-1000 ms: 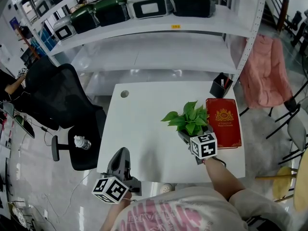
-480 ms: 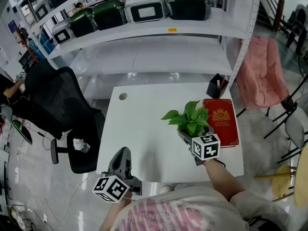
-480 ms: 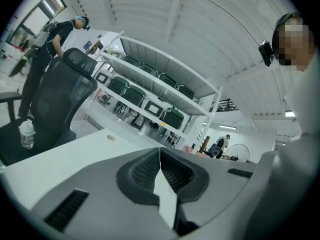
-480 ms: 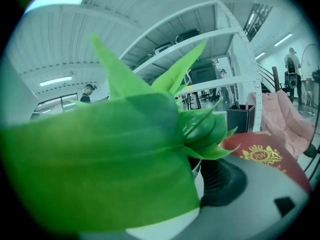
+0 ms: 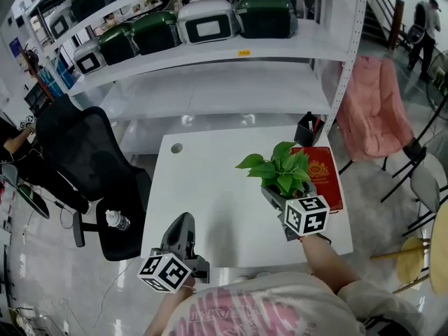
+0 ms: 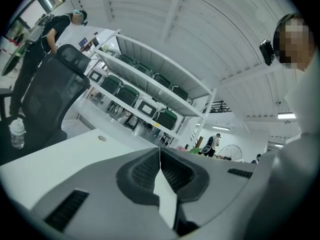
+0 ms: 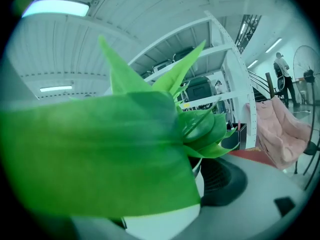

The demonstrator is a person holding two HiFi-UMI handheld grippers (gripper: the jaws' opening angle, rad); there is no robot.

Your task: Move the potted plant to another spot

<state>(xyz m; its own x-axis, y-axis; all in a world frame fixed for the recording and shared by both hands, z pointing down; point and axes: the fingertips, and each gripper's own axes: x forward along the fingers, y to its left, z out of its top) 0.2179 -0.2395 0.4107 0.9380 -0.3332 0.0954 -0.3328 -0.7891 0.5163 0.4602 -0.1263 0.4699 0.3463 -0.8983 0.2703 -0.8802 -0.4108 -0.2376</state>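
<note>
I see bright overhead light on the tabletop (image 5: 210, 180); fisheye edges curve, potted plant (image 7: 125, 149) above it blurred.

The right gripper (image 5: 278, 196) hangs over the right side of the table (image 5: 210, 180), jaws clamped wide on the potted plant (image 5: 280, 170) (pot between the pads). The left gripper (image 5: 183, 222) hovers at the table's near edge, jaws together.

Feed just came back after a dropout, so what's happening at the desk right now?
A person holds a gripper in each hand. The right gripper is shut on the white pot of the potted plant, holding it over the white table by the red book. The left gripper is shut and empty, at the table's near edge.
</note>
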